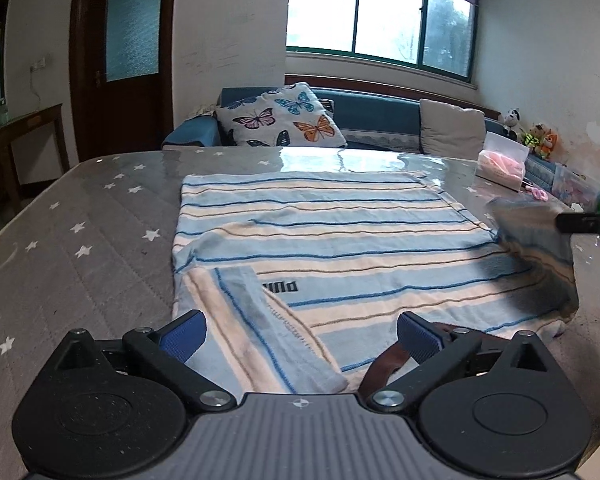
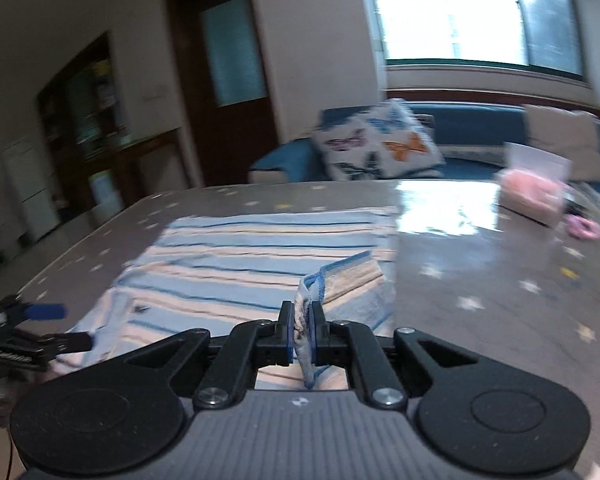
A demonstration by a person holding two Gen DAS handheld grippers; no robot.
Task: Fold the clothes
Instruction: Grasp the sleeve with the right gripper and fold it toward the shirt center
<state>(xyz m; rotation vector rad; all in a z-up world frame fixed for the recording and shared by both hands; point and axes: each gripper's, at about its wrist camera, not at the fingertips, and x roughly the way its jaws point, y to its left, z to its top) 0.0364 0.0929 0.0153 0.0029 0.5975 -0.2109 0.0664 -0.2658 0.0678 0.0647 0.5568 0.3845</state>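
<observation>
One blue-and-cream striped cotton shirt (image 1: 320,240) on star-print table (image 1: 80,240); left gripper (image 1: 300,336) spread wide over it, right gripper (image 2: 302,330) pinching its sleeve edge.

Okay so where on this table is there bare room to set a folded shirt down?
Bare table left of the striped shirt, out to the edge. Also a glossy strip between the shirt and the pink box. The far right corner is crowded: box, pink hair tie, toys.

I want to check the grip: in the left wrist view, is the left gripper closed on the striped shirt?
No, the left gripper stands wide open above the striped shirt, and its blue pads press on nothing.
</observation>
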